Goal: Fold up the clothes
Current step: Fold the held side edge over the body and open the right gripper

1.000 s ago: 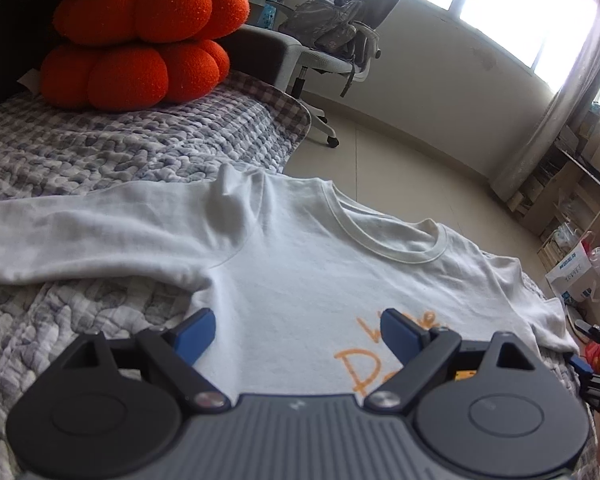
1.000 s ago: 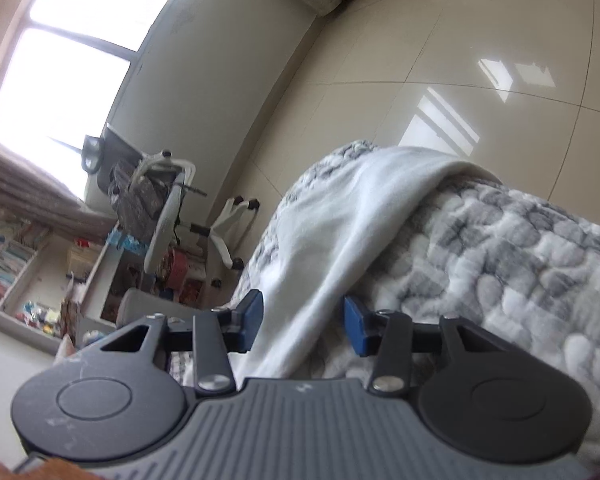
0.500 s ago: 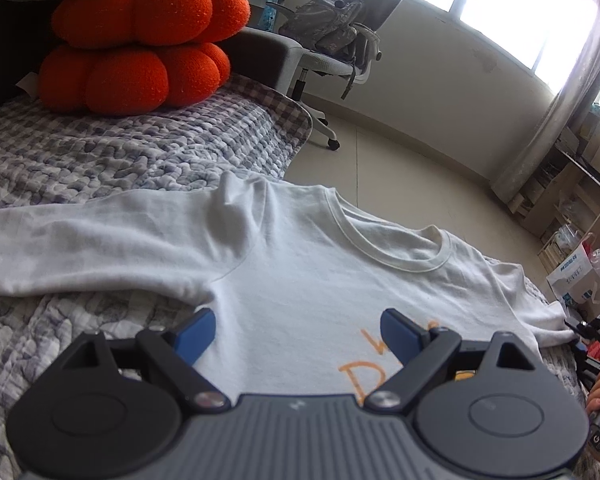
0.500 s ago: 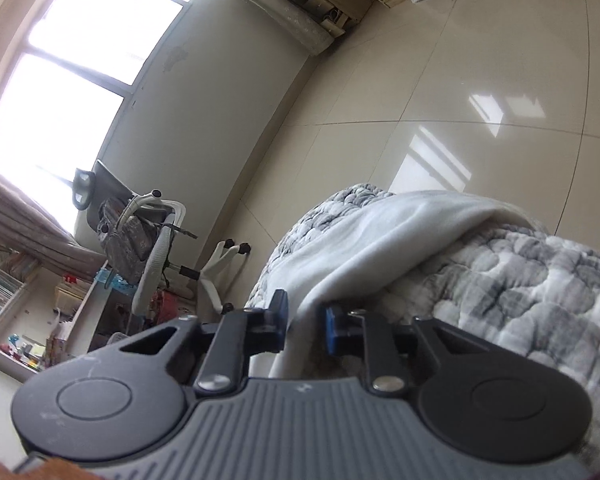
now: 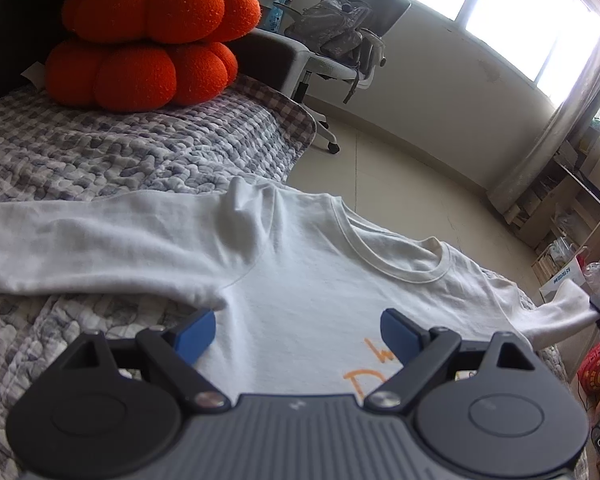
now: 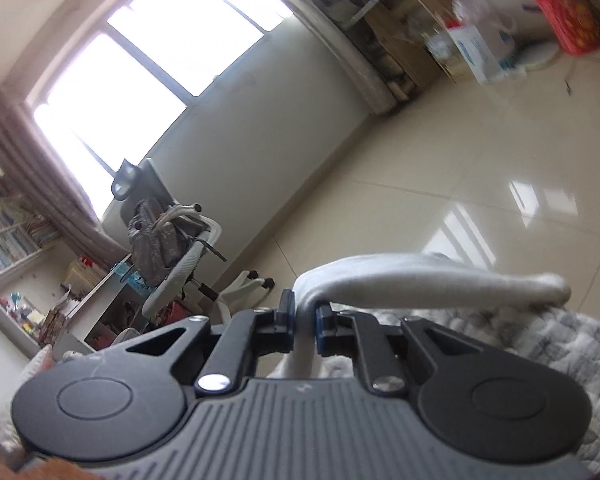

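A white long-sleeved shirt (image 5: 312, 276) with orange lettering lies front-up on a grey quilted bed (image 5: 100, 160), collar toward the floor side. Its left sleeve (image 5: 80, 248) stretches out flat to the left. My left gripper (image 5: 296, 330) is open and empty, hovering low over the shirt's chest. My right gripper (image 6: 305, 316) is shut on the right sleeve (image 6: 420, 280) and holds it lifted off the bed. In the left wrist view that sleeve end (image 5: 568, 308) is raised at the far right, pinched by the right gripper (image 5: 598, 308).
Two stacked orange pumpkin cushions (image 5: 148, 40) sit at the head of the bed. An office chair (image 5: 340, 36) with a bag stands on the tiled floor (image 5: 420, 184) beyond the bed edge. Shelves (image 5: 572, 208) line the wall under the window.
My right gripper closed on the right sleeve and lifted it off the bed. My left gripper stayed open and drew back a little over the shirt.
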